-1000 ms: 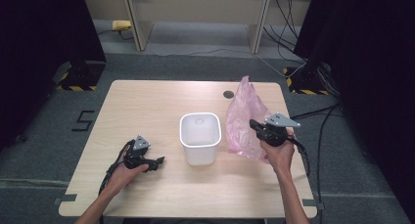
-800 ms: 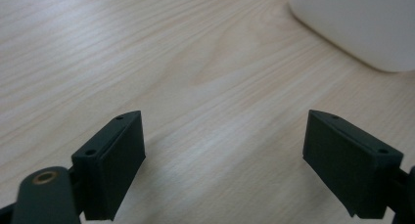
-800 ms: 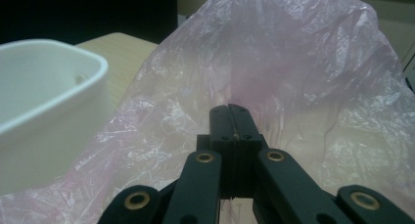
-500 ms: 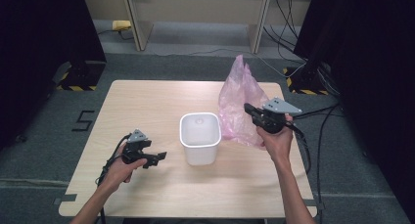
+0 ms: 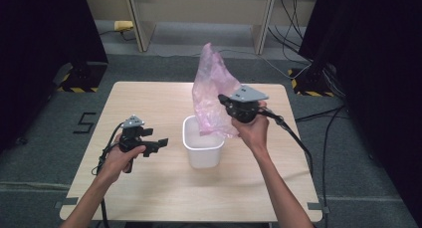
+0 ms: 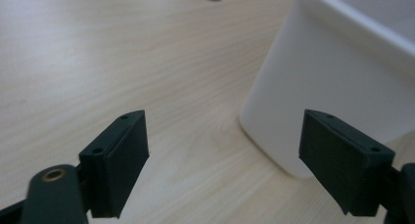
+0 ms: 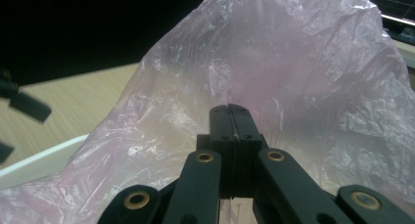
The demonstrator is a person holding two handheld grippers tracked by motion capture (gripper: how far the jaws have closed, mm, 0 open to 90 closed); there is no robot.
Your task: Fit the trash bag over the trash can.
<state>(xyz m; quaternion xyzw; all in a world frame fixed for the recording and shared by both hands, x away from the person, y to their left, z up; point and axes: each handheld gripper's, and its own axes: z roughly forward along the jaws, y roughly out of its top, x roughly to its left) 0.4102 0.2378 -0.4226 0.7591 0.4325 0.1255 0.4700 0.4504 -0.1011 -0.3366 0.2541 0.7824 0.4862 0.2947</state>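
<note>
A thin, crinkled pink plastic bag [image 5: 215, 96] hangs in the air above the middle of the pale wood-grain table [image 5: 149, 101], its translucent film creased into many fine glossy folds and rising to a soft peak. The right gripper [image 5: 222, 99] pinches it, the two matte black jaws pressed flat together on a fold of the film, as the right gripper view makes plain with the bag [image 7: 293, 87] billowing around the closed tips. The bag's lower edge drapes over the rim of a white plastic bin [image 5: 202, 144], a smooth, squarish tub with rounded corners and slightly tapering walls, standing upright near the table's centre. To its left, the left gripper [image 5: 160, 143] is held above the tabletop and points at the bin; its blocky, flat-faced jaws have just been closing a little yet stand wide apart with nothing between them. In the left gripper view the bin's [image 6: 342, 77] smooth white wall curves down to a rounded base on the wood, just beyond the gripper's right-hand jaw.
</note>
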